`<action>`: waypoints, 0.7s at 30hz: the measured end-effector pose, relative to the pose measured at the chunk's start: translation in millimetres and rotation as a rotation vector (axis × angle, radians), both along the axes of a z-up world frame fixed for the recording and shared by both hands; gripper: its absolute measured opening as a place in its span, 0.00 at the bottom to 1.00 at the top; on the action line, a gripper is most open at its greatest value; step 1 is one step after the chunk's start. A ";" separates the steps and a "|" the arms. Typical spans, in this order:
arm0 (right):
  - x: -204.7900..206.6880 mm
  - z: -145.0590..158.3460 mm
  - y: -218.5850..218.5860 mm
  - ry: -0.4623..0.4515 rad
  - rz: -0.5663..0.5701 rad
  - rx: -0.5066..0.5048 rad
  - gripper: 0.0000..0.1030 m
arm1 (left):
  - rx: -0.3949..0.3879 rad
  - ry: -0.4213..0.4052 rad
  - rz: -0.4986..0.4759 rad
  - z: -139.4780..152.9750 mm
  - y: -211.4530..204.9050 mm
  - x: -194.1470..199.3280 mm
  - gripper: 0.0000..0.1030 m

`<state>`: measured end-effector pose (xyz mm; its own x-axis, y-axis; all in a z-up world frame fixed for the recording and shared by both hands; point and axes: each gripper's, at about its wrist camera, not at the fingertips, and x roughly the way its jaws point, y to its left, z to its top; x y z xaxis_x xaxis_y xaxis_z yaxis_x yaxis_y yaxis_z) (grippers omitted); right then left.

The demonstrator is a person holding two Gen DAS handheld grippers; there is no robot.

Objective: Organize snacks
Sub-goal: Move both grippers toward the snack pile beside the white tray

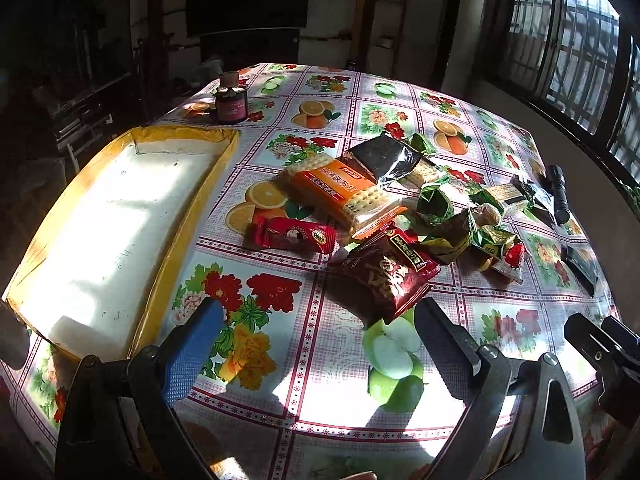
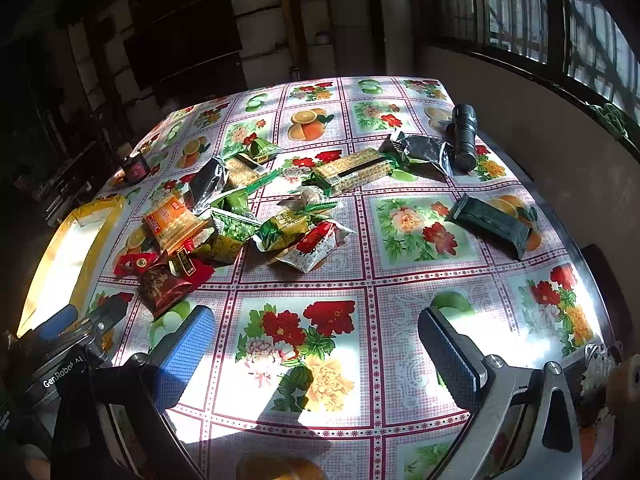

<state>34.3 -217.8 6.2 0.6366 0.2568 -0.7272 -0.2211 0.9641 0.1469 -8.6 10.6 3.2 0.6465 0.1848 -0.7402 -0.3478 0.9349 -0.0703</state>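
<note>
A pile of snack packets lies mid-table: an orange cracker pack (image 1: 344,192) (image 2: 172,220), a dark red packet (image 1: 384,276) (image 2: 164,284), a small red packet (image 1: 294,234), several green packets (image 2: 280,232), a long cracker pack (image 2: 352,170) and a dark green packet (image 2: 496,224). A yellow-rimmed white tray (image 1: 192,200) (image 2: 92,240) sits at the left. My left gripper (image 1: 320,328) is open and empty, just short of the dark red packet. My right gripper (image 2: 316,336) is open and empty above bare tablecloth. The left gripper also shows in the right wrist view (image 2: 88,320).
A small dark jar (image 1: 230,102) (image 2: 134,166) stands at the far left of the table. A black flashlight (image 2: 464,136) (image 1: 558,192) lies at the far right edge. The flowered tablecloth (image 2: 420,320) covers the table. A wall and barred window run along the right.
</note>
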 end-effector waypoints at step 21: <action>31.5 -23.7 -14.6 0.049 0.091 0.083 0.98 | -0.028 0.119 -0.198 -4.1 14.0 39.2 0.93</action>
<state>65.8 -232.4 -17.5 0.5722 0.3724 -0.7307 -0.2975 0.9245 0.2382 30.6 24.6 -0.8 0.5763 0.0420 -0.8162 -0.1656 0.9840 -0.0663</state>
